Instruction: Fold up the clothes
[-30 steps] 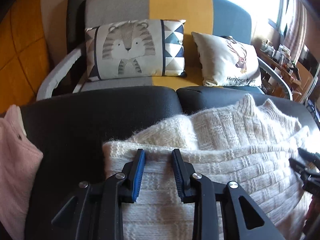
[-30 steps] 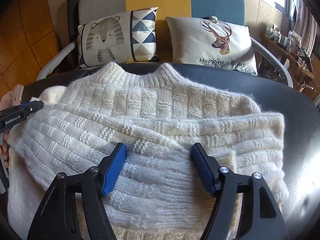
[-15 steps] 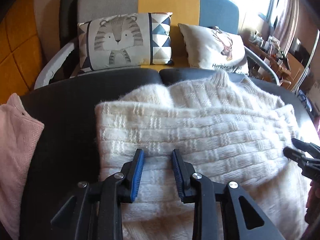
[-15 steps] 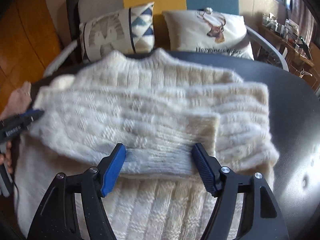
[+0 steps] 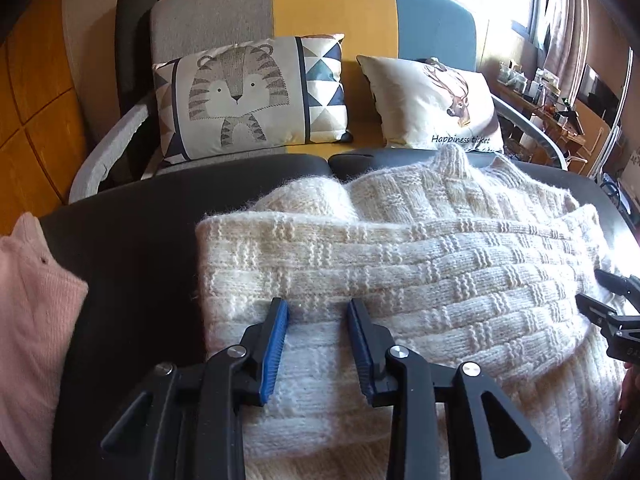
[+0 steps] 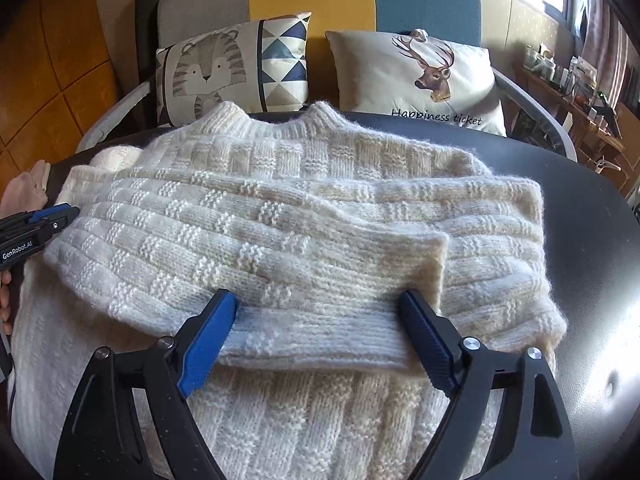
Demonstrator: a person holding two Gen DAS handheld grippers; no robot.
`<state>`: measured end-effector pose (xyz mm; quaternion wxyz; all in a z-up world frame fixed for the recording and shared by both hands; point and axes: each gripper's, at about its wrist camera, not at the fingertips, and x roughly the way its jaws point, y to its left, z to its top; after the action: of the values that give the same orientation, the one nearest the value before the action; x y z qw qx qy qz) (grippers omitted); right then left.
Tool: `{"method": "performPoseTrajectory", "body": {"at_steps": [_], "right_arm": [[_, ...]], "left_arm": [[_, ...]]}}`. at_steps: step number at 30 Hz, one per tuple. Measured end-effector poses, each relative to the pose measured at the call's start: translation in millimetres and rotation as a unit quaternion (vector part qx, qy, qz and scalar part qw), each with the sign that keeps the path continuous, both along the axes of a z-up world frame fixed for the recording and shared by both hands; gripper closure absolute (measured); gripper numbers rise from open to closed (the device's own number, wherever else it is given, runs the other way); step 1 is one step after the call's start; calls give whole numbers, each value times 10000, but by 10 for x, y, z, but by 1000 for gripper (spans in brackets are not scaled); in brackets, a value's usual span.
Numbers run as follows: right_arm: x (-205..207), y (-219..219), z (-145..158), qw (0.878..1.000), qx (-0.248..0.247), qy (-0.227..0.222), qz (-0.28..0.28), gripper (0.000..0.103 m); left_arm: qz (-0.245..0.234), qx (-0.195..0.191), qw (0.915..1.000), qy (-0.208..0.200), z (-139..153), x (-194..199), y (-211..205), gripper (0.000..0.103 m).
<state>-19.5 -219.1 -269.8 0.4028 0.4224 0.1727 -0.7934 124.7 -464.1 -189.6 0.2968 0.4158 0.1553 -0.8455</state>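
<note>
Black table (image 5: 128, 248) fills the lower half of both views; its padded top has a seam at upper centre in the left wrist view. Behind it, along the top of the frame, a sofa (image 5: 332, 4) with grey, yellow and blue back panels. Cream knit sweater (image 6: 304, 216) lies flat on the table, centre of the right wrist view, collar toward the sofa, both sleeves folded across the chest; the top sleeve's cuff sits low centre. In the left wrist view the sweater (image 5: 400, 264) covers centre to right of frame.

Tiger cushion (image 5: 248, 96) upper left of centre on the sofa, deer cushion (image 6: 420, 76) upper right, printed "Happiness ticket". Pink garment (image 5: 32, 320) at the left edge of the left wrist view, on the table, apart from the sweater.

Right tongs (image 6: 320, 340), bottom centre of the right wrist view: jaws wide apart, one blue pad either side of the sleeve cuff, gripping nothing; whether the pads touch the knit cannot be told. Left tongs (image 5: 318, 344), bottom centre of the left wrist view: jaws apart with a narrower gap, over the sweater's folded left part, nothing pinched between the pads. Left tongs also show at the left edge of the right wrist view, beside the sweater's edge, with a bit of a hand (image 6: 5, 296) below.

Cluttered shelf (image 6: 576, 80) at the far right, small, items too blurred to tell.
</note>
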Motion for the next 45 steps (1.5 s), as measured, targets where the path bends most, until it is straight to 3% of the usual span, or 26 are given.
{"method": "performPoseTrajectory", "body": {"at_steps": [7, 15, 22, 28, 35, 45], "right_arm": [[188, 295, 216, 9998, 44, -142, -120, 16], [552, 749, 33, 9984, 283, -409, -269, 16], [641, 816, -22, 9990, 270, -253, -237, 11], [639, 775, -49, 9992, 226, -201, -246, 3], [649, 714, -76, 9990, 242, -193, -323, 0], [546, 553, -123, 9990, 217, -168, -345, 0]], "left_arm": [[-38, 442, 9989, -124, 174, 228, 206, 70], [-486, 1157, 9920, -100, 107, 452, 782, 70], [-169, 919, 9956, 85, 32, 576, 1022, 70], [-212, 306, 9992, 150, -30, 583, 1182, 69], [-305, 498, 9976, 382, -56, 607, 1083, 69], [-372, 167, 9990, 160, -67, 516, 1102, 69]]}}
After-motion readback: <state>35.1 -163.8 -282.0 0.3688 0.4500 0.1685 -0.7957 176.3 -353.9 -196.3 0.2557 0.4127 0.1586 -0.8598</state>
